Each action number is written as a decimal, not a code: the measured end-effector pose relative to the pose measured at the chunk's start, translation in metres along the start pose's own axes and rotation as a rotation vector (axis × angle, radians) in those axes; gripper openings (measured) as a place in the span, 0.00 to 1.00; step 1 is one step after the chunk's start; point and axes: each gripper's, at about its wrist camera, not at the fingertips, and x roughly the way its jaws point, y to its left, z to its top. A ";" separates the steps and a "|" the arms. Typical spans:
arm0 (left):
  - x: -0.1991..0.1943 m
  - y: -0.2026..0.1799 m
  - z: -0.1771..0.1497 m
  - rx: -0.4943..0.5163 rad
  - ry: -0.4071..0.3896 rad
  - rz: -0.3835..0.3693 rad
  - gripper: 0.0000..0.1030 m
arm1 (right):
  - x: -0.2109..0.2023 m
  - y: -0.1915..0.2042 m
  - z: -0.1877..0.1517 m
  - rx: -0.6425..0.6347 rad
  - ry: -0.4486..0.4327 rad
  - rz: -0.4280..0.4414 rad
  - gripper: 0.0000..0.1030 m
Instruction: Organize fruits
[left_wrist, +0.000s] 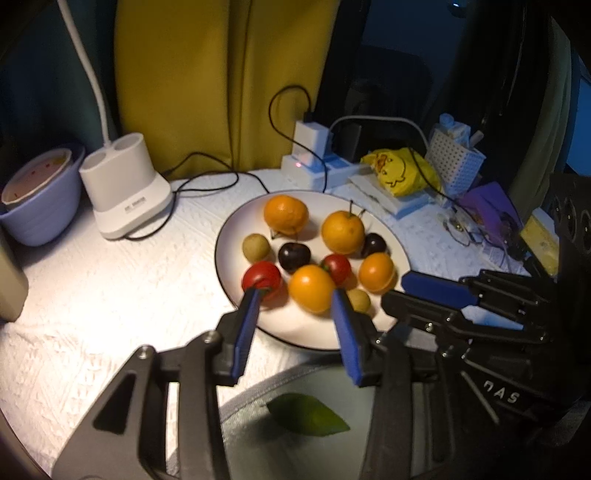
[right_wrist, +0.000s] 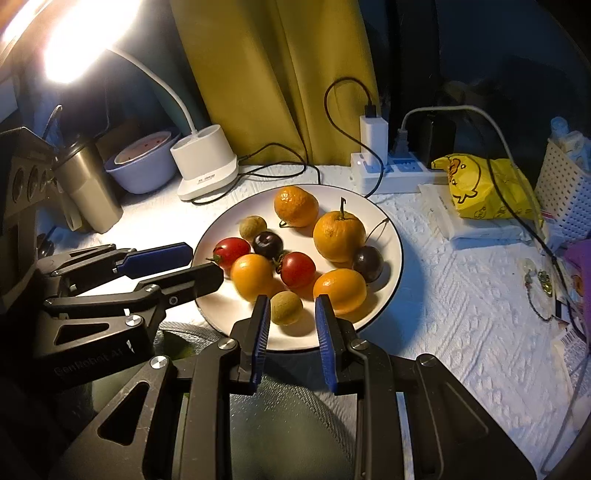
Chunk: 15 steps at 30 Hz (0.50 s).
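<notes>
Fruit sits heaped on the white plate (right_wrist: 384, 236) in the middle of the tabletop (right_wrist: 443, 295), straight ahead of both tools. Your right hand-held gripper (right_wrist: 291, 301) hangs empty, jaws parted narrowly, with the small greenish-brown fruit (right_wrist: 286, 307) just beyond its tips. Your left hand-held gripper (left_wrist: 293, 295), wider and empty, fronts the yellow-orange fruit (left_wrist: 311, 288); the cherry tomato (left_wrist: 261, 278) touches its left fingertip.
</notes>
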 end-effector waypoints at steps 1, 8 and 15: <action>-0.004 0.000 -0.001 0.001 -0.004 0.001 0.41 | -0.003 0.001 0.000 0.000 -0.004 -0.002 0.26; -0.032 -0.004 -0.008 0.005 -0.035 0.009 0.42 | -0.025 0.010 -0.005 -0.007 -0.029 -0.012 0.26; -0.060 -0.008 -0.018 0.010 -0.069 0.024 0.42 | -0.045 0.025 -0.012 -0.024 -0.052 -0.008 0.26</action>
